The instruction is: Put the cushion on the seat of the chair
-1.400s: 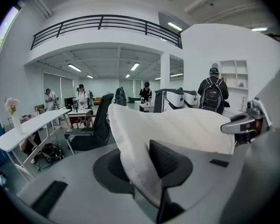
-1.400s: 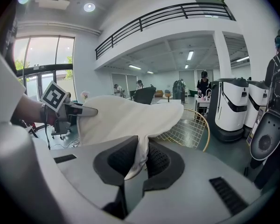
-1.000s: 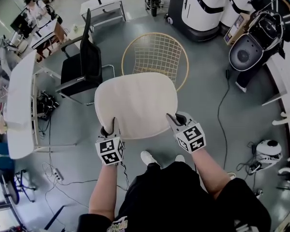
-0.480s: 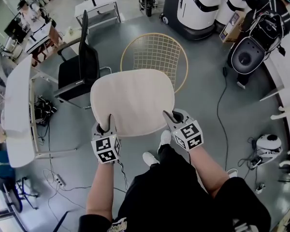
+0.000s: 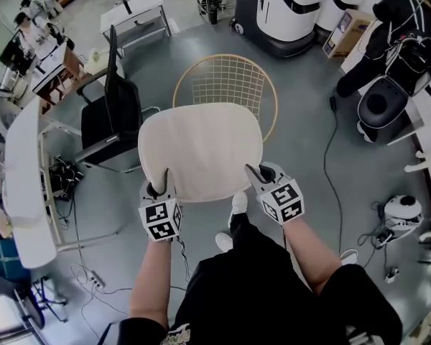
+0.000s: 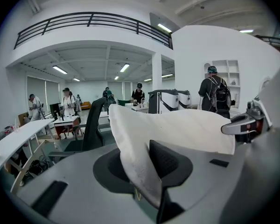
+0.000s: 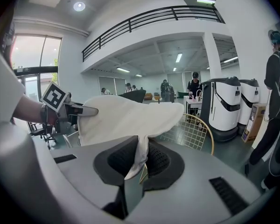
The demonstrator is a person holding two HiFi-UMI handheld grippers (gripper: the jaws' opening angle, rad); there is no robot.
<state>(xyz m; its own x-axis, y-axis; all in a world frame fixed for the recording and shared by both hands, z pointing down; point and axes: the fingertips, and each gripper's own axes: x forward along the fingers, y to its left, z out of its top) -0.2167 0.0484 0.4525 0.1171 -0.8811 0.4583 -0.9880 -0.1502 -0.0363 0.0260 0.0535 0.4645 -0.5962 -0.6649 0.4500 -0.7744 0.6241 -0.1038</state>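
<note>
A cream, rounded cushion (image 5: 201,149) hangs flat in the air between both grippers. My left gripper (image 5: 160,187) is shut on its near left edge, and the cushion (image 6: 177,129) folds into those jaws. My right gripper (image 5: 257,174) is shut on the near right edge; the cushion (image 7: 126,115) pinches between its pads. Beyond it stands the gold wire chair (image 5: 226,85), its seat partly hidden under the cushion's far edge. The same chair (image 7: 196,134) shows in the right gripper view, to the right of the cushion.
A black office chair (image 5: 115,110) stands left of the wire chair. A white desk (image 5: 25,171) runs along the left. White robots (image 5: 294,9) stand at the back, a person with a backpack (image 5: 399,34) at the right. A cable (image 5: 330,157) lies on the floor.
Both grippers have carried the cushion forward towards the wire chair, which now sits closer under its far edge. The person's foot has stepped forward. Both grips are unchanged.
</note>
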